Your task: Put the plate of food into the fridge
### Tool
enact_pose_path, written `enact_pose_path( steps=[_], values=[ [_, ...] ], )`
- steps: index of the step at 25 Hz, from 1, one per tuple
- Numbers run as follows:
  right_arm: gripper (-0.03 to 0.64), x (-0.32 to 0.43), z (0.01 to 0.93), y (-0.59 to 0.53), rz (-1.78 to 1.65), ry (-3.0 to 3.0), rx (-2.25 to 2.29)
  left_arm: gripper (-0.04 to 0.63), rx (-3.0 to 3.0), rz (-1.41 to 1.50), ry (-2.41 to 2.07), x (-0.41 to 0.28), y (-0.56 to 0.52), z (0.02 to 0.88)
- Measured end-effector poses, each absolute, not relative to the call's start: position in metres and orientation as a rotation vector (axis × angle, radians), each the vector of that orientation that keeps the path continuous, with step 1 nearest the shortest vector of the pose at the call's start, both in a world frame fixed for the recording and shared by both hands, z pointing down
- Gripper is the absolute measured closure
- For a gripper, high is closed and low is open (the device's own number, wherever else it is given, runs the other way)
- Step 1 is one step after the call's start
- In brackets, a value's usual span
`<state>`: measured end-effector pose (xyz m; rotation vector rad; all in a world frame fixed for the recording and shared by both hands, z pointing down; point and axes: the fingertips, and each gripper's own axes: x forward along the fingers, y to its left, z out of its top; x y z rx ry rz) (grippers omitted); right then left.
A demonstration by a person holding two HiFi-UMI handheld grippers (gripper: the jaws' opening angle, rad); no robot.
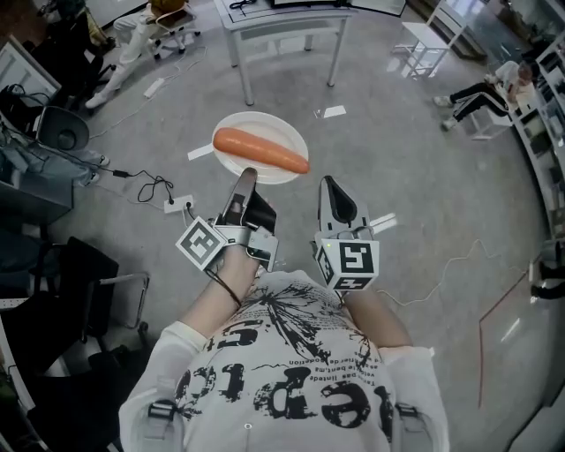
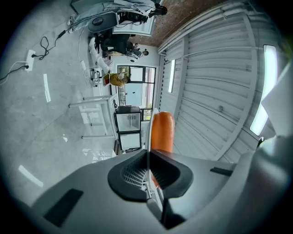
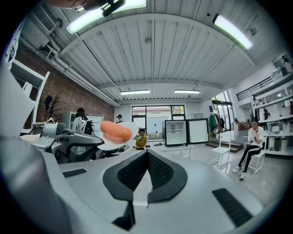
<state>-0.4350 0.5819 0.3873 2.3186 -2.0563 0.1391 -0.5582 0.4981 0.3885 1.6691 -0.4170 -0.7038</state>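
A white plate (image 1: 281,132) carrying one long orange sausage (image 1: 260,150) hangs in the air over the grey floor. My left gripper (image 1: 248,174) is shut on the plate's near rim. In the left gripper view the jaws pinch the thin rim (image 2: 149,130), with the sausage (image 2: 162,132) just beyond. My right gripper (image 1: 328,184) is to the right of the plate, shut and holding nothing; its view shows the sausage (image 3: 115,131) and plate (image 3: 108,146) at left. Glass-door fridges (image 3: 176,132) stand far across the room, also in the left gripper view (image 2: 128,121).
A white table (image 1: 282,22) stands ahead, with a white stool (image 1: 424,44) to its right. A seated person (image 1: 481,93) is at the far right. A power strip and cables (image 1: 177,205) lie on the floor at left, near a black chair (image 1: 97,291).
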Motion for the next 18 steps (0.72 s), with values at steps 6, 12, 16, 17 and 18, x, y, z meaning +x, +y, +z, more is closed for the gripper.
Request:
enact_pose_path(
  steps=[6, 12, 16, 17, 18],
  values=[
    [0.615, -0.443, 0.399, 0.574, 0.14, -2.004, 2.353, 0.572, 1.653, -0.682, -0.407, -0.57, 0.49, 0.398],
    [0.617, -0.46, 0.41, 0.549, 0.141, -1.958, 2.41, 0.572, 1.645, -0.637, -0.39, -0.588, 0.464, 0.412],
    [0.615, -0.464, 0.42, 0.536, 0.182, -1.957, 2.429, 0.572, 1.643, -0.582, -0.392, -0.585, 0.452, 0.425],
    [0.615, -0.463, 0.422, 0.533, 0.19, -1.959, 2.423, 0.572, 1.639, -0.573, -0.398, -0.583, 0.449, 0.428],
    [0.617, -0.459, 0.423, 0.529, 0.193, -1.959, 2.416, 0.572, 1.637, -0.57, -0.403, -0.58, 0.445, 0.43]
  ],
)
